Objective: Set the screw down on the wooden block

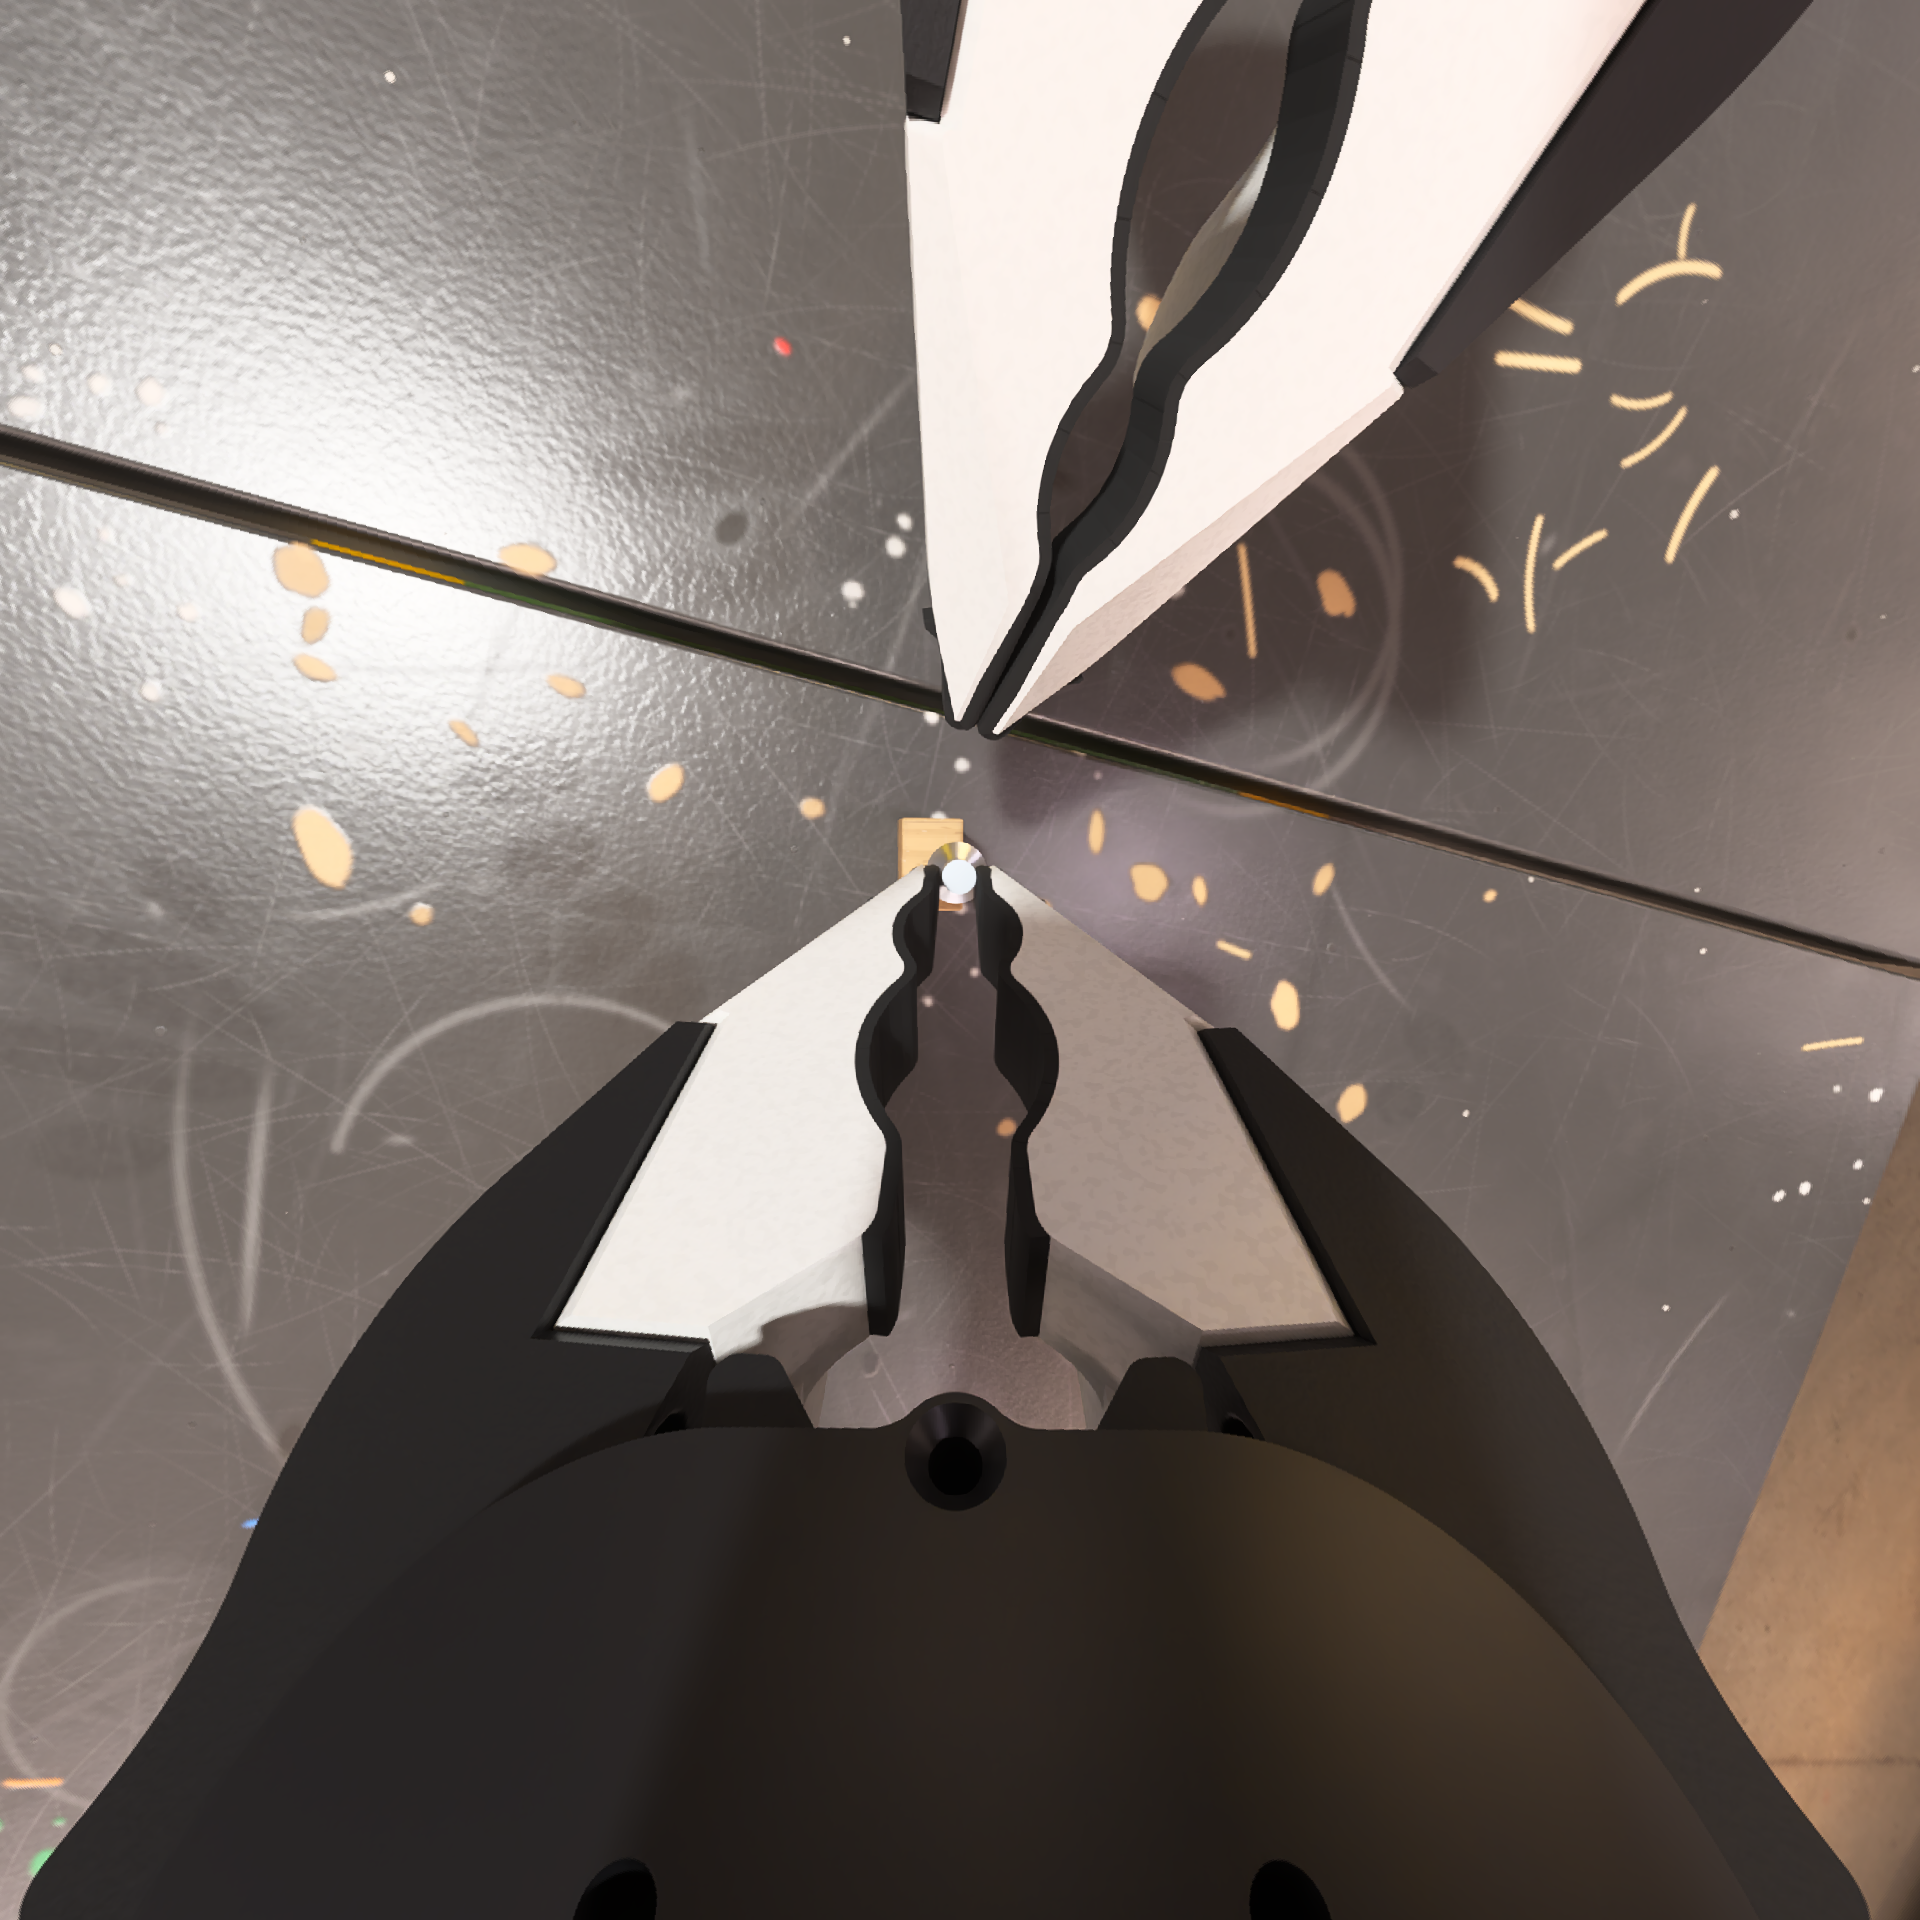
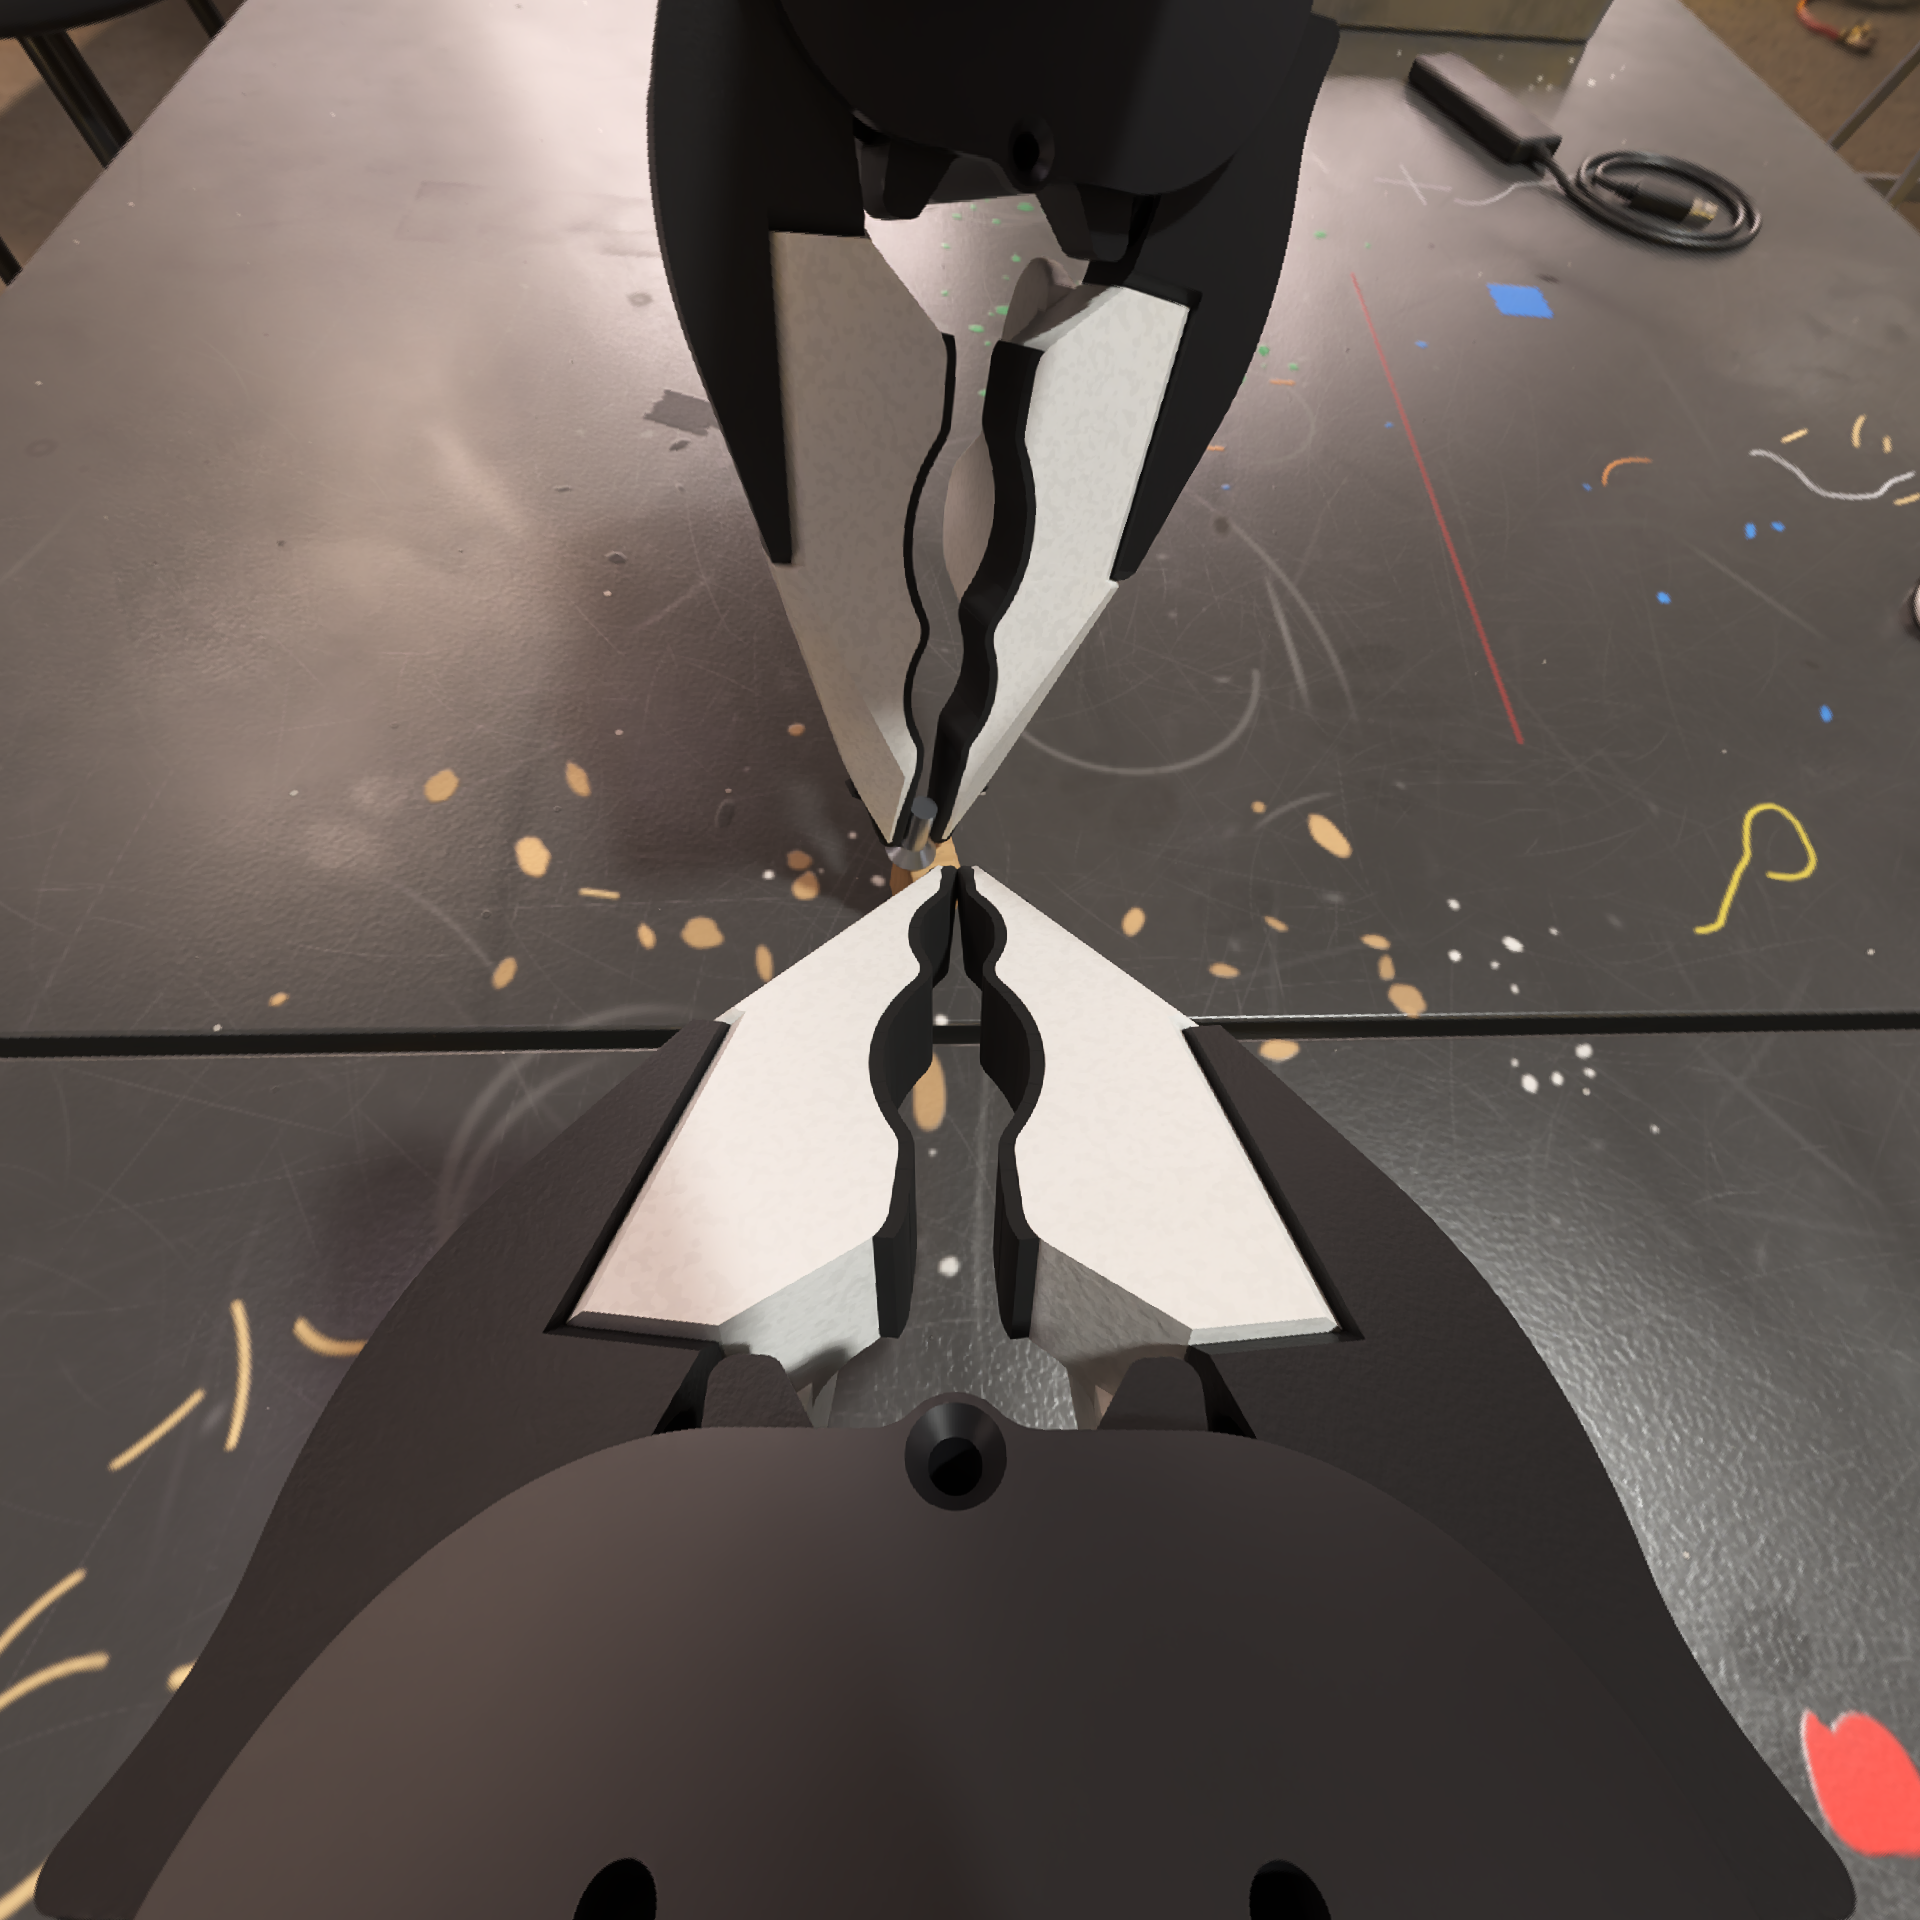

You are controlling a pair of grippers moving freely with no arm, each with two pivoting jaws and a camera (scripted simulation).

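My left gripper point(image 1: 958, 883) is shut on a small silver screw point(image 1: 958, 876), held at its fingertips just above a small wooden block point(image 1: 928, 836) on the dark table. In the right wrist view the left gripper point(image 2: 916, 834) comes down from above with the screw point(image 2: 911, 850) at its tips, and a sliver of the tan block point(image 2: 941, 855) shows just beneath. My right gripper point(image 2: 954, 878) is shut and holds nothing, its tips close to the screw. It also shows in the left wrist view point(image 1: 974, 724), a short way beyond the block.
The scratched dark table point(image 2: 416, 520) has a seam point(image 2: 312, 1039) across it and many tan paint spots. A black power adapter with a coiled cable point(image 2: 1662, 197) lies at the far right. The table's edge point(image 1: 1849, 1299) runs at the left wrist view's lower right.
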